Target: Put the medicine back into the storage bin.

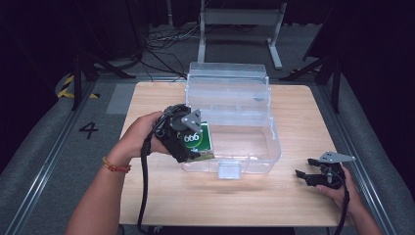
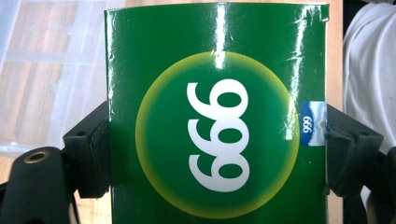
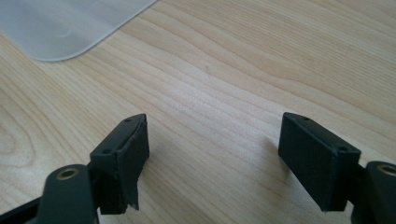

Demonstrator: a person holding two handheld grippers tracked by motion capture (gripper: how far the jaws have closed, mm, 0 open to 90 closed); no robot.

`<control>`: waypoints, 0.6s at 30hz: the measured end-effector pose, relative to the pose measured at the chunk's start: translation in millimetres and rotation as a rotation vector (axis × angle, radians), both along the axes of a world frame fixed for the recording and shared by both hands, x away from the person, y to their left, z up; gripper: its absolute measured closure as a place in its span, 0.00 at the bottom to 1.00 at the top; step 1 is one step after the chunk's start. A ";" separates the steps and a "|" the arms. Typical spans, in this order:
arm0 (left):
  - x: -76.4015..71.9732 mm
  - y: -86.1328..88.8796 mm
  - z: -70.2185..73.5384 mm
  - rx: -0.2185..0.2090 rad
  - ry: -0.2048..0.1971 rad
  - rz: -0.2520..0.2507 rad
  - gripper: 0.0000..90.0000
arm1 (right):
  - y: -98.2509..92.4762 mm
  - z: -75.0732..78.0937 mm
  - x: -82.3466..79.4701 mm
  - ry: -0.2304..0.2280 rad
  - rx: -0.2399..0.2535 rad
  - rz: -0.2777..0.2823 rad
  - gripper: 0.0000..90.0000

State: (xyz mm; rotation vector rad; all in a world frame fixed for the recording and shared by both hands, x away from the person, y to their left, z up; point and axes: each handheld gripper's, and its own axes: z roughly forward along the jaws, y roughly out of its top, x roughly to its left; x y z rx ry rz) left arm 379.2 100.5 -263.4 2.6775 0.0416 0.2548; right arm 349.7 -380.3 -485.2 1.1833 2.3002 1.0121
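Presently the left claw (image 2: 217,149) pinches a green carton (image 2: 217,116) marked 999, one jaw pressed against each side wall, the printed face turned toward its camera. In the high view this claw (image 1: 188,142) holds the carton (image 1: 204,139) at the near left corner of a clear plastic box (image 1: 254,142) with its lid raised. The right claw (image 3: 212,154) stands spread with nothing between its jaws, low over the bare wooden bench (image 3: 243,70), well apart from the carton.

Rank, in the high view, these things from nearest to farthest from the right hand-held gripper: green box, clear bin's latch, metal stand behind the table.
1. Clear bin's latch, left of the right hand-held gripper.
2. Green box, farther left, in the left hand-held gripper.
3. Metal stand, far back.
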 end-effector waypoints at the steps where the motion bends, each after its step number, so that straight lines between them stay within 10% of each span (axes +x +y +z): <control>1: 2.7 -1.4 -0.2 0.001 0.003 0.003 0.18 | 0.2 -0.4 0.0 -0.003 0.001 -0.001 0.26; 18: 43.4 -20.7 -22.6 0.034 -0.007 -0.038 0.18 | 0.5 -2.0 -0.4 -0.012 0.008 -0.005 0.24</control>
